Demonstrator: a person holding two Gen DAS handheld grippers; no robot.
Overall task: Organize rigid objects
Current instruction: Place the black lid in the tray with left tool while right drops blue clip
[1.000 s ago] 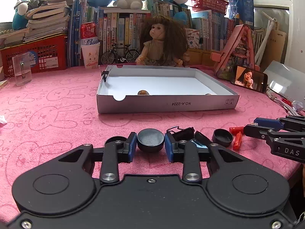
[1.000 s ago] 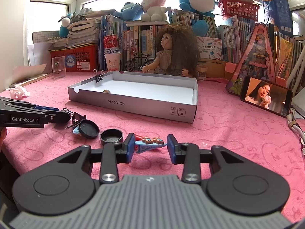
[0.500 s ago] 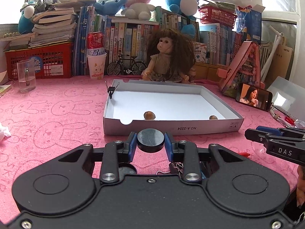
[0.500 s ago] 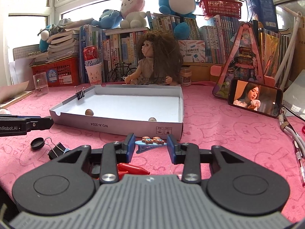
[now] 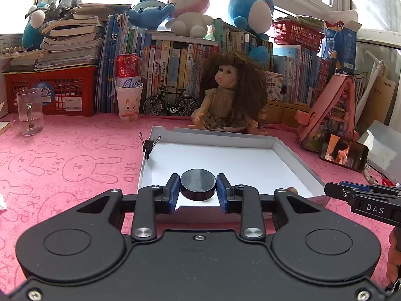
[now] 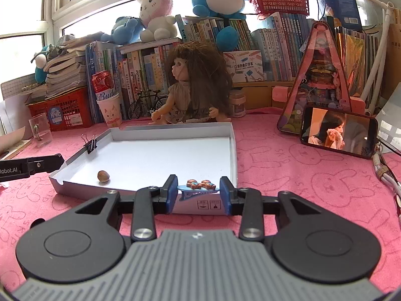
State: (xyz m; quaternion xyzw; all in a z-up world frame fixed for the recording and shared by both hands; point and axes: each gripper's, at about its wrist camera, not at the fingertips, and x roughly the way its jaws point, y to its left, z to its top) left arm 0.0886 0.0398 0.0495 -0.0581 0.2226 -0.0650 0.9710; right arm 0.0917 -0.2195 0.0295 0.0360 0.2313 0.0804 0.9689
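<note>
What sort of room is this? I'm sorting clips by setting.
Probably a home study or child's room: rows of books behind a pink bunny-print tablecloth, plush toys on top, and a doll by the window.

left gripper point(image 6: 32, 166) cut off at edge

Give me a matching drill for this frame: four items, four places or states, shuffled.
Items:
1. black round cap
2. blue hair clip
3. nut
4. binder clip

Places:
A. loose on the white box floor
B. clamped in the left claw
C. clipped onto the box wall
D. clamped in the right claw

Pairs: 1-B, 2-D, 3-A, 4-C
</note>
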